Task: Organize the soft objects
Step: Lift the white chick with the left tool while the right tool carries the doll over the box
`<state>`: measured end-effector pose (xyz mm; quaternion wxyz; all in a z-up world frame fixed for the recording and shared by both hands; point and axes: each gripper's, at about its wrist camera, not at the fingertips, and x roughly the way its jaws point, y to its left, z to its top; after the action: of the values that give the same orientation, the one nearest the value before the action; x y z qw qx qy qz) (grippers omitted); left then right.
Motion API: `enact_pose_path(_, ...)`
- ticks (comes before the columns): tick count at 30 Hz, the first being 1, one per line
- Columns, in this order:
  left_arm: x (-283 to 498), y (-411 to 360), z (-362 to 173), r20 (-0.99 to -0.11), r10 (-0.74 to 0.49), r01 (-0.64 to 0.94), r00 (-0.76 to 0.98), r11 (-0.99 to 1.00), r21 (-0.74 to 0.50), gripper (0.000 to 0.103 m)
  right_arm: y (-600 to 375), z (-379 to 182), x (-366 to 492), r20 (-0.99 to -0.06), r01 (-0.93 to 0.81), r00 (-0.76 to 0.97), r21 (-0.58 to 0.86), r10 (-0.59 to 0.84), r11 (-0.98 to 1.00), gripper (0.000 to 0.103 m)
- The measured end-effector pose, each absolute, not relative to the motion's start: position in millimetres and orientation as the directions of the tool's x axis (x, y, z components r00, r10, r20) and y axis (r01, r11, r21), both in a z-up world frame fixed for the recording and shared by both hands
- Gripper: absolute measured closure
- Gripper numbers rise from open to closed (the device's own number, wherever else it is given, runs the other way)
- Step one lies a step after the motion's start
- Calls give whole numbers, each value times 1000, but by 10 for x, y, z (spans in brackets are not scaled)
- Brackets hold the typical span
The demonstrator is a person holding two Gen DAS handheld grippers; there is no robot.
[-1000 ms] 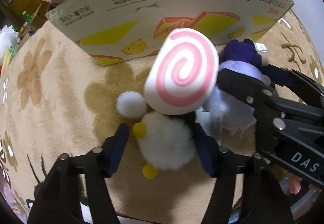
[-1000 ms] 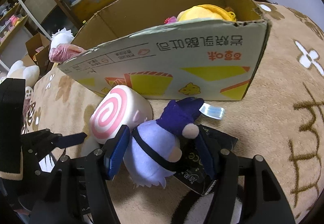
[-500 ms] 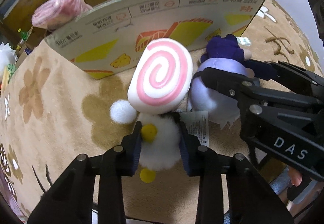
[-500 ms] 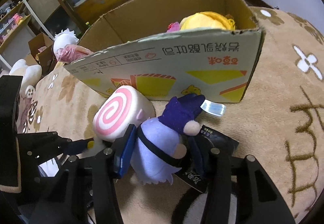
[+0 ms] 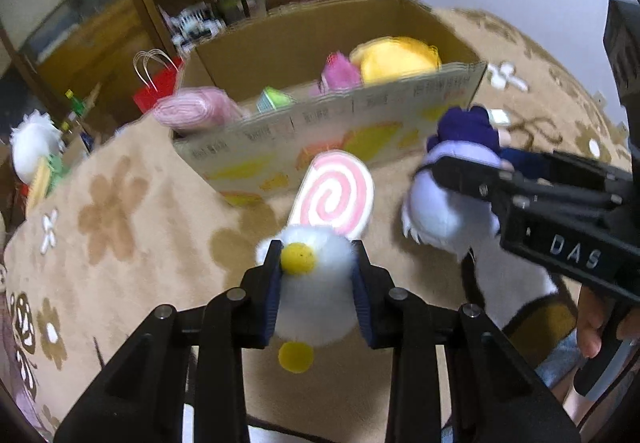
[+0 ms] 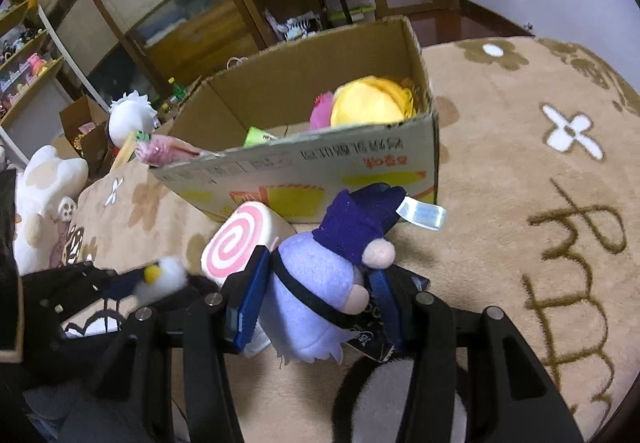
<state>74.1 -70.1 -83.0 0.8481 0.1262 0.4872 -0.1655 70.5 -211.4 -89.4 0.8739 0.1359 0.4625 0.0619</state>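
L gripper (image 5: 316, 287): jaws have just been closing, now clamped on the white fluffy body of the swirl plush (image 5: 332, 195); pink-spiral head sticks up past the tips, in front of the box (image 5: 360, 115). R gripper (image 6: 316, 299): jaws just narrowed, pads pressing the flanks of the purple plush (image 6: 316, 275), w/ dark hat toward the box. Both toys are over the rug (image 6: 520, 243) by the box's near wall. Box is open, w/ yellow plush (image 6: 368, 103) in its far right corner.
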Motion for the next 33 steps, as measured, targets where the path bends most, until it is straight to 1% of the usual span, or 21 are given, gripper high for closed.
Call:
enact_pose_path(1, 759, -650, -778, -857, -163, 394, 488, 918, 50, 77, -2109, -856, 686, -787, 13, 573, 287, 228, 958, 50)
enact_pose_path(4, 758, -541, -622, -825, -177, 375, 537, 926, 46, 78, -2100, -716, 625, -767, 1, 606, 265, 210, 964, 50)
enact_pose_path(6, 741, -549, -569, -807, -183, 374, 562, 926, 50, 82, -2090, -629, 596, -755, -8, 626, 242, 194, 970, 50)
enact_pose_path(7, 755, -546, -564, -811, -201, 387, 549, 922, 33, 92, -2088, -578, 582, -747, -15, 638, 232, 188, 973, 50)
enact_pose_path(8, 769, -557, -580, -819, -213, 393, 533, 919, 16, 99, -2091, -539, 573, -740, -18, 647, 227, 185, 974, 50)
enact_pose_path(9, 804, -548, -636, -832, -235, 394, 503, 919, -21, 99, -2091, -505, 564, -734, -20, 654, 224, 182, 974, 50)
enact_pose_path(10, 827, -539, -670, -838, -239, 391, 491, 920, -33, 100, -2097, -479, 560, -729, -21, 659, 225, 183, 974, 50)
enact_pose_path(13, 832, -559, -705, -842, -225, 387, 490, 922, -21, 100, -2115, -454, 561, -726, -16, 664, 226, 179, 974, 50)
enact_pose_path(18, 813, -516, -658, -831, -243, 381, 501, 924, -40, 100, -2167, -410, 558, -713, -4, 679, 234, 175, 972, 50)
enact_pose_path(22, 856, -460, -712, -847, -247, 361, 471, 930, -71, 100, -2194, -389, 553, -707, -1, 685, 242, 176, 970, 50)
enact_pose_path(25, 934, -425, -845, -881, -243, 340, 406, 935, -101, 96, -2202, -391, 560, -707, -1, 684, 244, 179, 970, 50)
enact_pose_path(26, 954, -415, -885, -889, -230, 325, 396, 941, -99, 88, -2202, -394, 557, -707, -1, 684, 243, 178, 970, 50)
enact_pose_path(28, 1005, -397, -981, -910, -188, 298, 369, 951, -76, 81, -2205, -395, 557, -708, -1, 683, 244, 179, 970, 50)
enact_pose_path(30, 1048, -369, -1067, -926, -170, 275, 337, 959, -76, 69, -2211, -405, 561, -714, -1, 676, 245, 181, 969, 50)
enact_pose_path(31, 1061, -353, -1093, -930, -171, 264, 326, 961, -84, 53, -2205, -412, 565, -717, -1, 673, 246, 182, 969, 50)
enact_pose_path(32, 1073, -336, -1119, -931, -174, 251, 322, 963, -93, 47, -2201, -418, 567, -720, -1, 670, 245, 183, 969, 50)
enact_pose_path(33, 1079, -332, -1129, -931, -174, 248, 322, 964, -95, 47, -2194, -424, 570, -721, -1, 668, 246, 183, 969, 50)
